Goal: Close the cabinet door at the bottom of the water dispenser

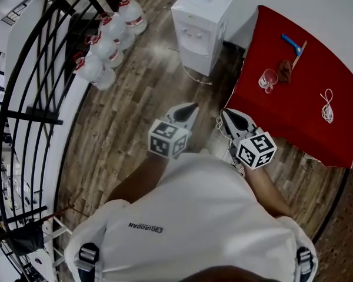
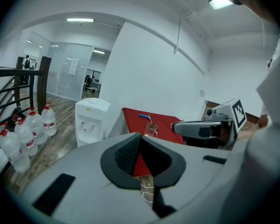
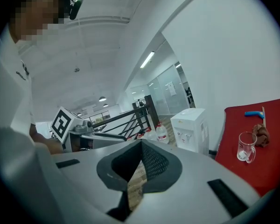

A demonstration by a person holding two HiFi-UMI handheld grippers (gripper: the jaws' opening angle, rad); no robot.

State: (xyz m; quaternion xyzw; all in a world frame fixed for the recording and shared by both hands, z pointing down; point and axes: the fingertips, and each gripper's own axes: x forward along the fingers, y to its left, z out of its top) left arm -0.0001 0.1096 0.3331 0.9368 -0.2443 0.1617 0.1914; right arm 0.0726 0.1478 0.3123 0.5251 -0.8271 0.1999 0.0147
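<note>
The white water dispenser point(image 1: 200, 27) stands on the wood floor against the wall, well ahead of both grippers. It also shows in the left gripper view point(image 2: 90, 120) and the right gripper view point(image 3: 191, 127). Its lower front is too small or too hidden to show how the cabinet door stands. My left gripper point(image 1: 190, 107) and right gripper point(image 1: 227, 115) are held side by side at waist height, pointing towards the dispenser. Both are shut with nothing between the jaws, as each gripper's own view shows: left gripper point(image 2: 140, 139), right gripper point(image 3: 141, 146).
Several large water bottles point(image 1: 106, 40) stand left of the dispenser beside a black railing point(image 1: 29, 116). A red table point(image 1: 306, 107) at the right carries a glass point(image 1: 267, 80), a brown cloth point(image 1: 285, 70), a blue tool point(image 1: 292, 43) and a white cord point(image 1: 327, 106). A thin cable point(image 1: 197, 78) lies on the floor.
</note>
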